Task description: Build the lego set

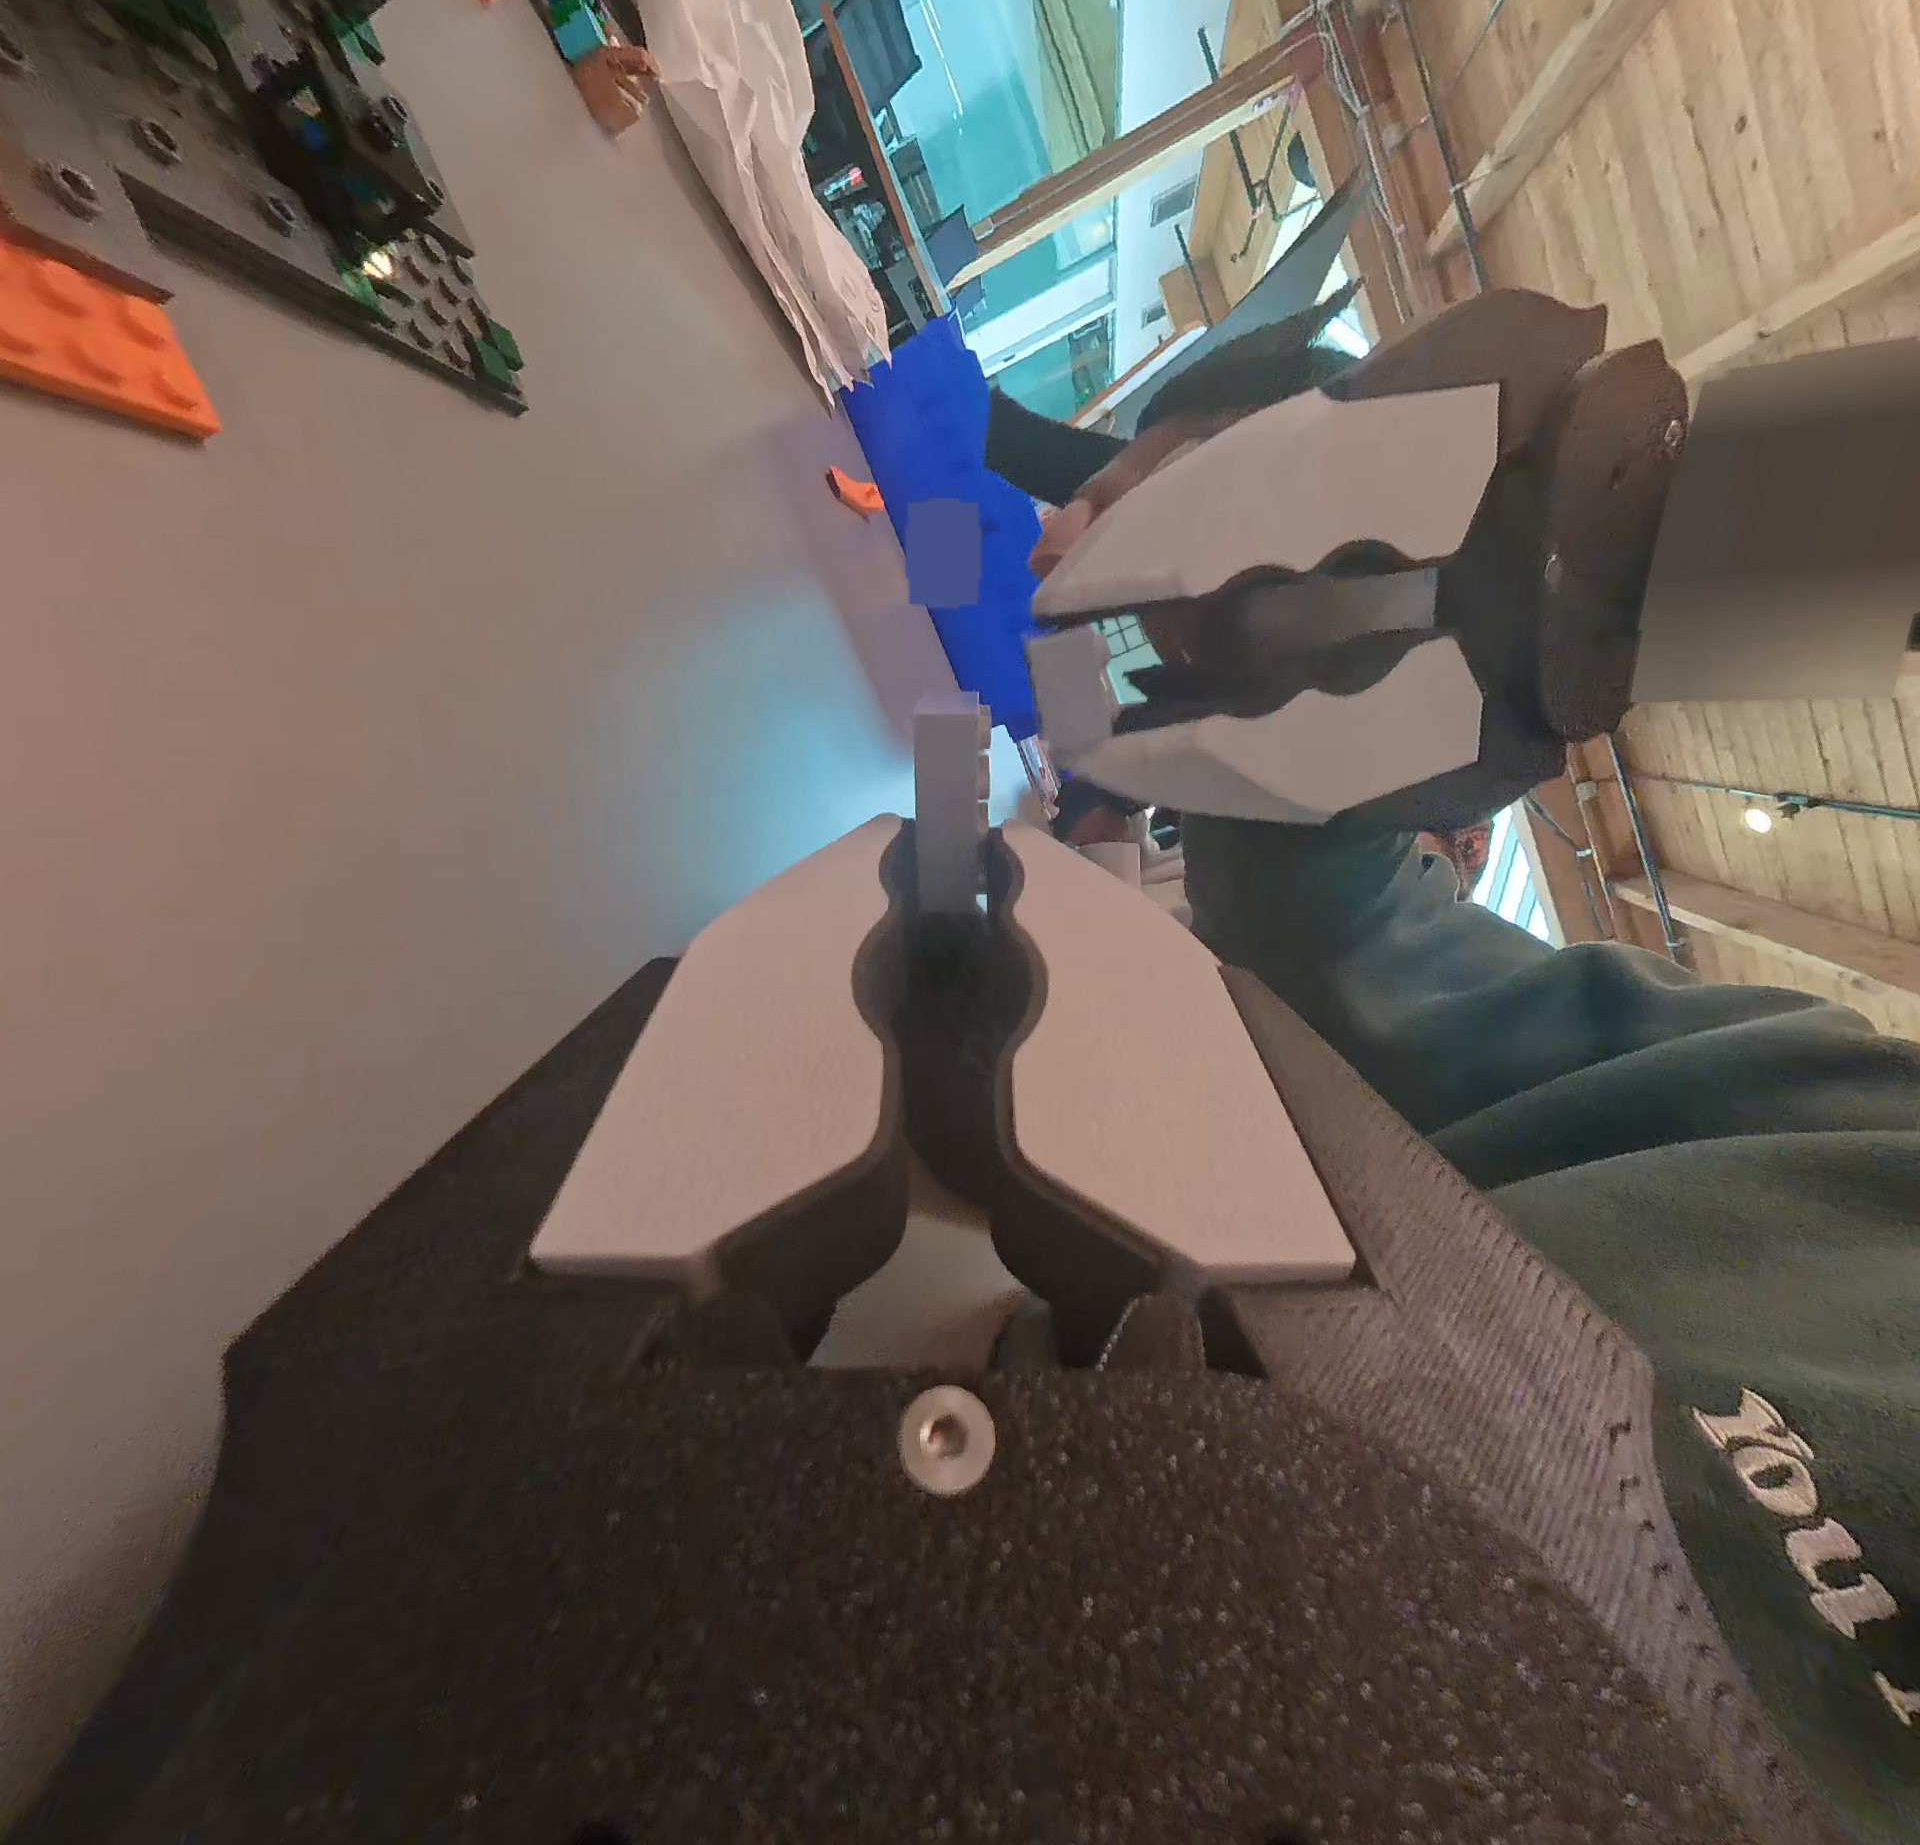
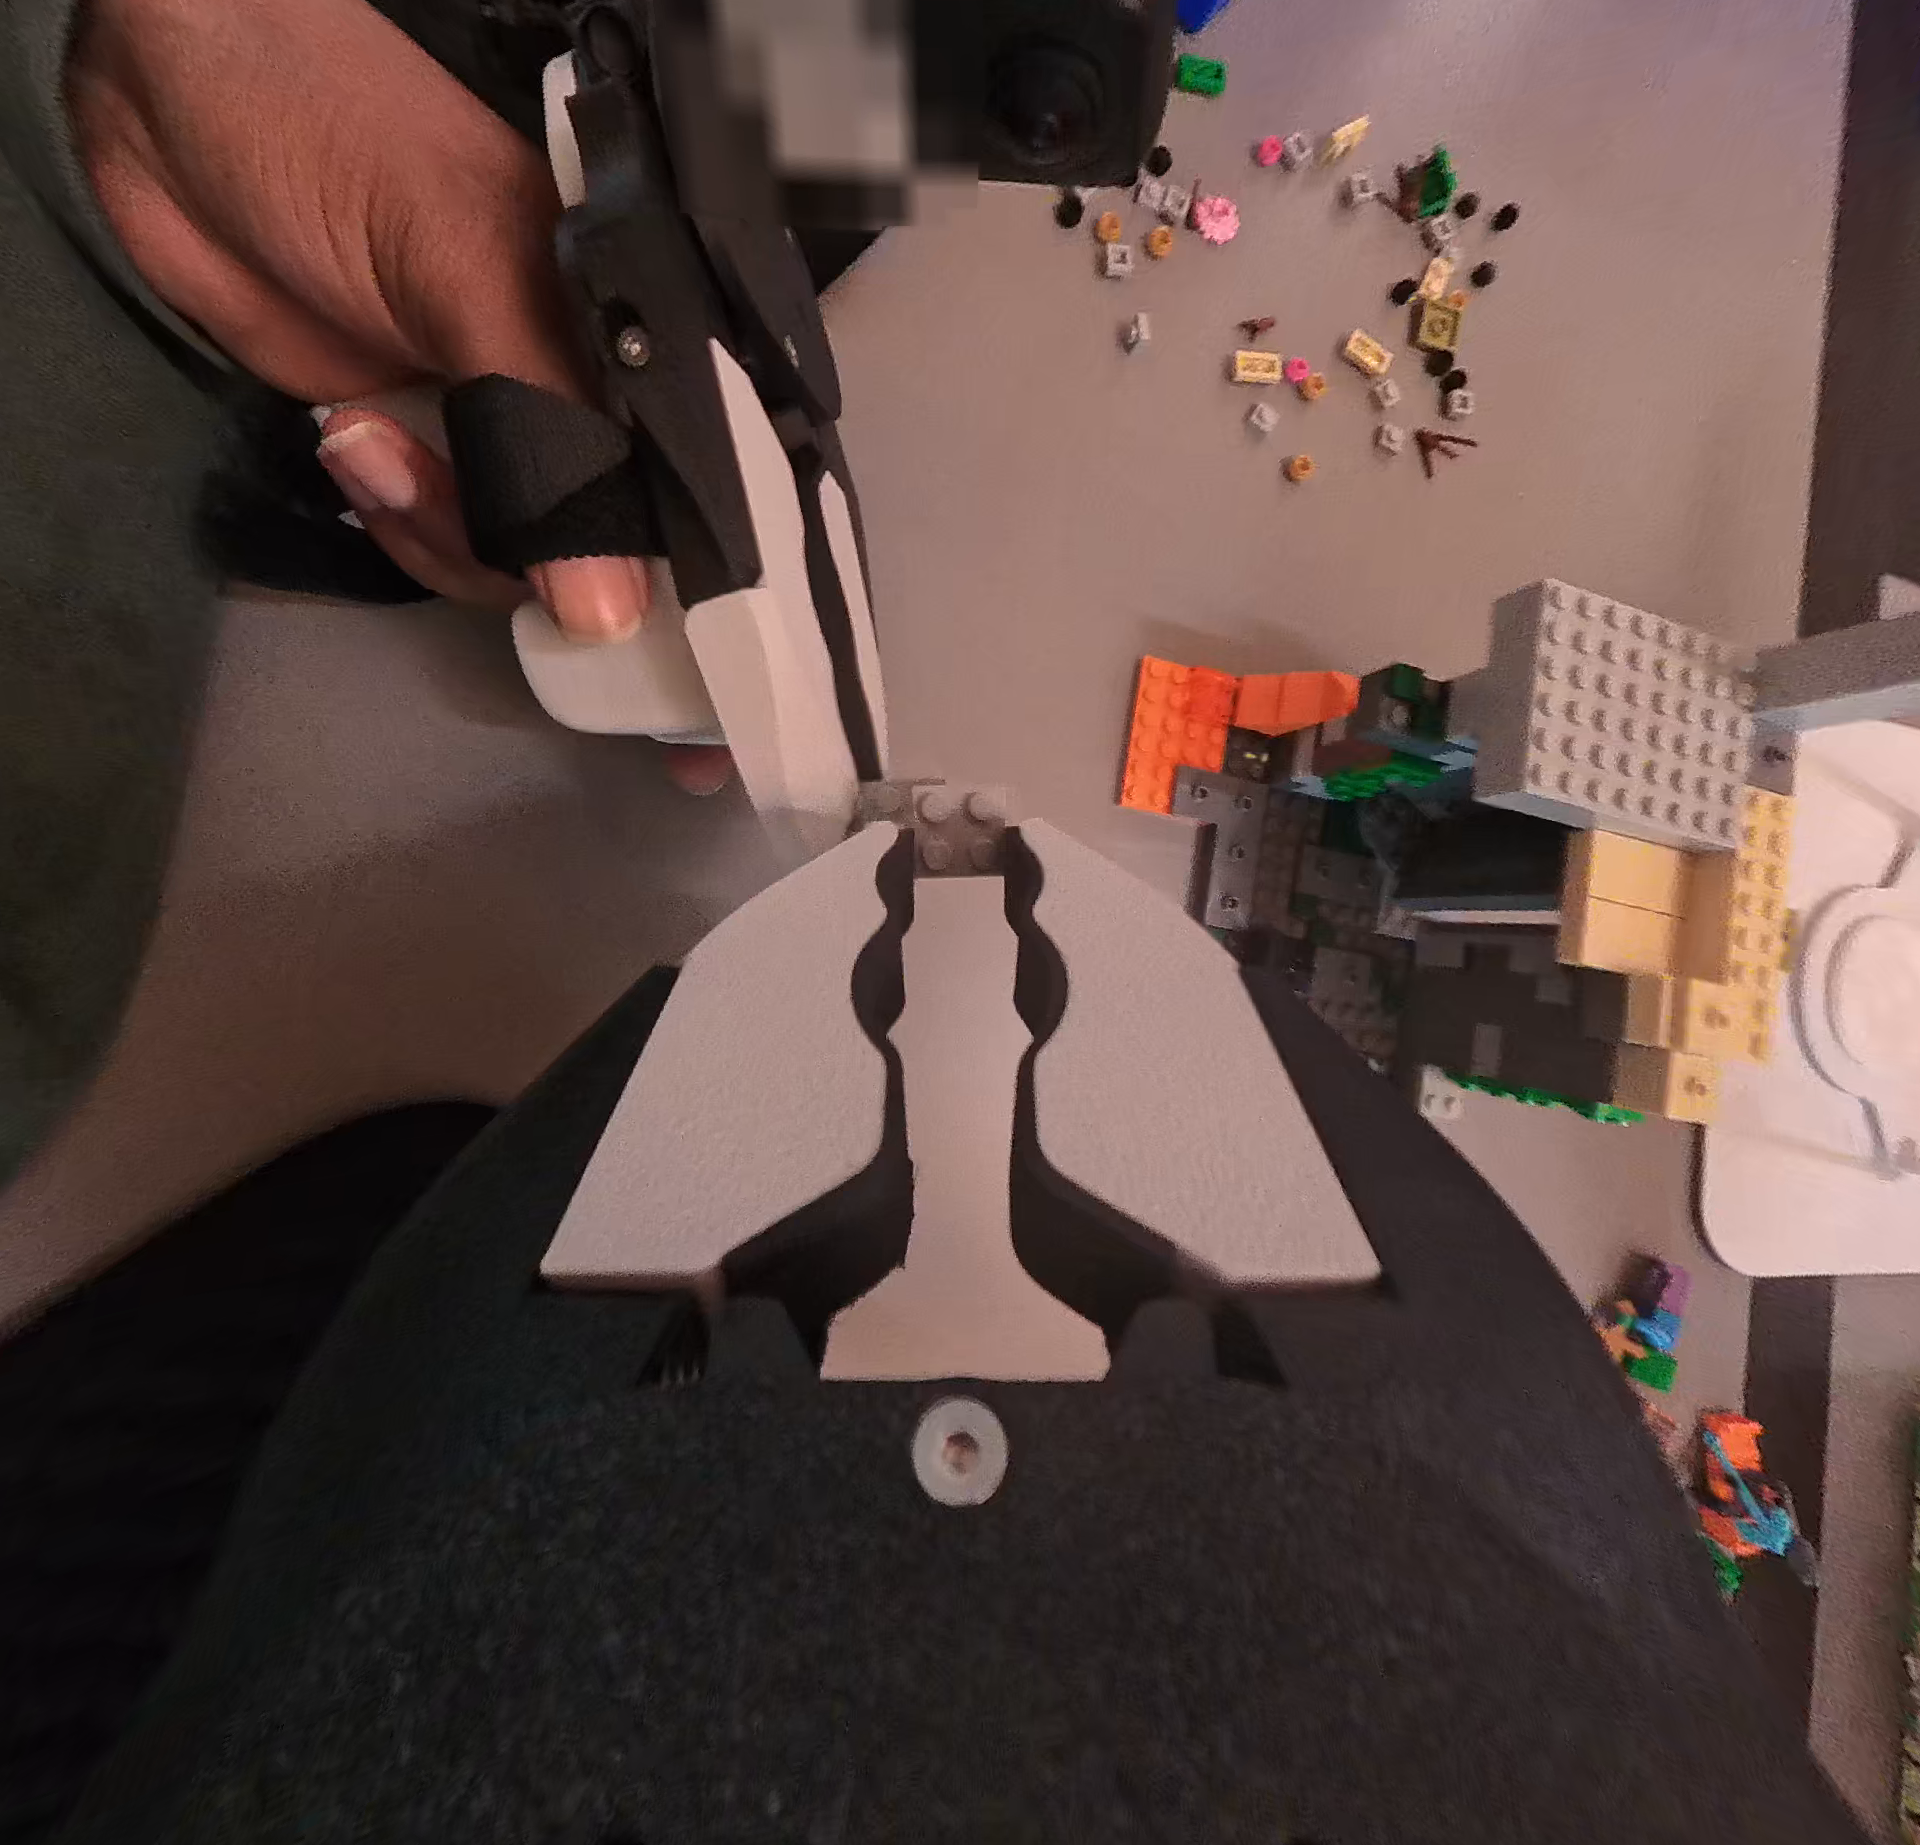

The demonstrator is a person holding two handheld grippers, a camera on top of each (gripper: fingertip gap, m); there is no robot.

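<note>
My left gripper [image 1: 948,841] is shut on a thin light grey studded plate [image 1: 943,808], held edge-on and sticking out past the fingertips. My right gripper [image 2: 956,837] is shut on a small grey studded plate [image 2: 954,827], gripped by its two sides. In the left wrist view the right gripper [image 1: 1060,689] hangs at the upper right with its grey piece [image 1: 1070,699] at its tips. In the right wrist view the left gripper [image 2: 831,787] comes in from the upper left, and its grey piece [image 2: 881,803] lies right beside my plate; whether they touch is unclear. Both are above the grey table [image 2: 1039,445].
A partly built brick model [image 2: 1455,912] with an orange plate [image 2: 1174,735] and a grey studded plate [image 2: 1621,715] stands at the right. Several small loose pieces [image 2: 1351,289] lie beyond it. A white object [image 2: 1849,964] sits at the right edge. A blue box [image 1: 935,465] and white paper [image 1: 748,133] lie far off.
</note>
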